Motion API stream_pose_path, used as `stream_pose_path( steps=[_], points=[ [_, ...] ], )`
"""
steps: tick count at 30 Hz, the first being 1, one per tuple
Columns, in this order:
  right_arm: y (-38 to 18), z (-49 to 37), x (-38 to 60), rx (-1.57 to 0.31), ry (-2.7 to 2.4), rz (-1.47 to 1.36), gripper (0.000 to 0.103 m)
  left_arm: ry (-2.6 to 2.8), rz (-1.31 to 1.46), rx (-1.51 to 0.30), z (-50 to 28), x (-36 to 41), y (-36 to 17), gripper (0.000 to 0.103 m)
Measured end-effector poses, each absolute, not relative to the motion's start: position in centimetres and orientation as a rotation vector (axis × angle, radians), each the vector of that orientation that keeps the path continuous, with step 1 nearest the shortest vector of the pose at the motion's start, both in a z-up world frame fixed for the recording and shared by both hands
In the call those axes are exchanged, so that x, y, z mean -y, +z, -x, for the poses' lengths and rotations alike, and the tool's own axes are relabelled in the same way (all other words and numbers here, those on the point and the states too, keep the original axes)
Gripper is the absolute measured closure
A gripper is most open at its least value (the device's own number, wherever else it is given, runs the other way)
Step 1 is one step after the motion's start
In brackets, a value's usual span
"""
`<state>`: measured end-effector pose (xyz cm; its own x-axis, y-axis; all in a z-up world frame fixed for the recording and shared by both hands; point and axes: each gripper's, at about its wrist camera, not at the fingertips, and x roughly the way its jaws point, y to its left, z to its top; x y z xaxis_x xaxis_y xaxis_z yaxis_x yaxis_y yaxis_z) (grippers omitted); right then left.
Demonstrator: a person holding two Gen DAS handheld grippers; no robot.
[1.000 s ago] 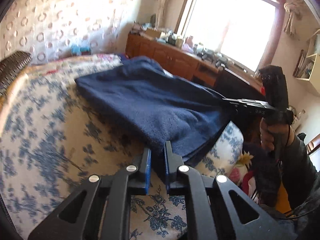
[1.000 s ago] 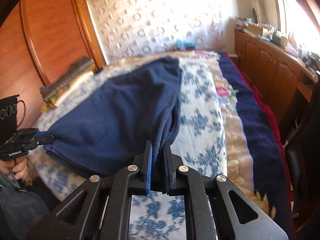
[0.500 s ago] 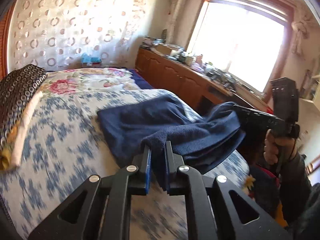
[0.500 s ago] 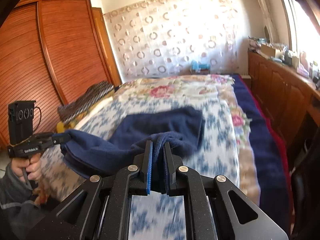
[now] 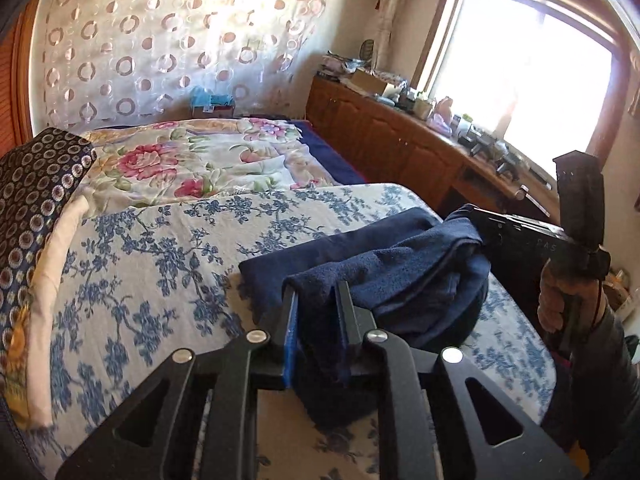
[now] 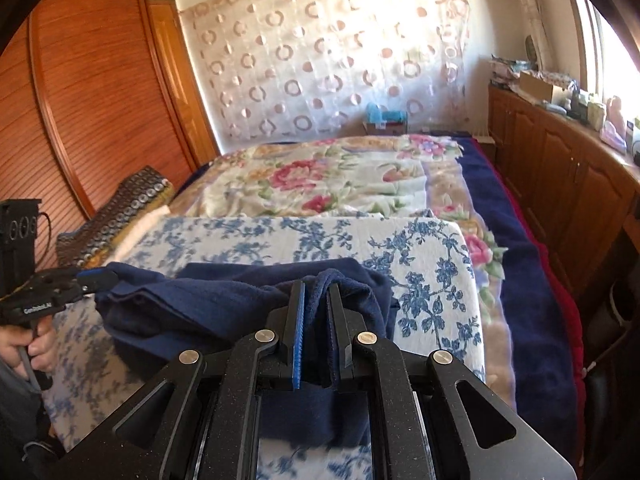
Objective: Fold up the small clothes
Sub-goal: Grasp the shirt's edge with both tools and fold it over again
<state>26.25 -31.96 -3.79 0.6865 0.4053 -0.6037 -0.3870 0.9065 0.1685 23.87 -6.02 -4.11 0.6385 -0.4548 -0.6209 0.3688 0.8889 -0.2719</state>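
Observation:
A dark blue fleece garment (image 5: 392,276) lies doubled over on the blue-flowered bed cover (image 5: 152,256). My left gripper (image 5: 316,292) is shut on one corner of it, near the front of the bed. My right gripper (image 6: 316,288) is shut on the other corner of the garment (image 6: 224,304). Each gripper shows in the other's view, the right one (image 5: 476,216) at the garment's right end and the left one (image 6: 96,278) at its left end. The cloth between them sags in loose folds onto the lower layer.
A pink-flowered blanket (image 5: 200,160) covers the far half of the bed. A dark patterned pillow (image 5: 32,200) lies at the left edge. A wooden sideboard (image 5: 400,144) with clutter runs under the window on the right. A wooden wardrobe (image 6: 80,100) stands on the left.
Both grippers have drawn back toward the front of the bed with the garment's corners, folding the spread cloth over itself. The garment is now a shorter, doubled bundle.

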Motion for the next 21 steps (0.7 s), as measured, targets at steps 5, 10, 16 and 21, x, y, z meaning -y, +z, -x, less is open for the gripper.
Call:
stream_pose_path(
  steps=[5, 10, 16, 21],
  points=[
    [-5.1, -27.8, 32.0, -0.698, 0.425, -0.010, 0.095, -0.425, 0.090, -0.720, -23.6, 4.9, -4.3, 0.067],
    [-4.7, -27.8, 32.1, -0.680, 0.413, 0.000, 0.088, -0.460, 0.078, -0.775, -22.3, 4.1, -5.7, 0.061],
    [-3.8, -26.2, 33.4, -0.666, 0.391, 0.022, 0.060, -0.493, 0.046, -0.814, -21.1, 5.1, -6.9, 0.060],
    [-4.1, -24.3, 34.4, -0.691, 0.397, 0.055, 0.050, -0.517, 0.032, -0.819, -21.5, 6.1, -7.0, 0.060]
  ],
)
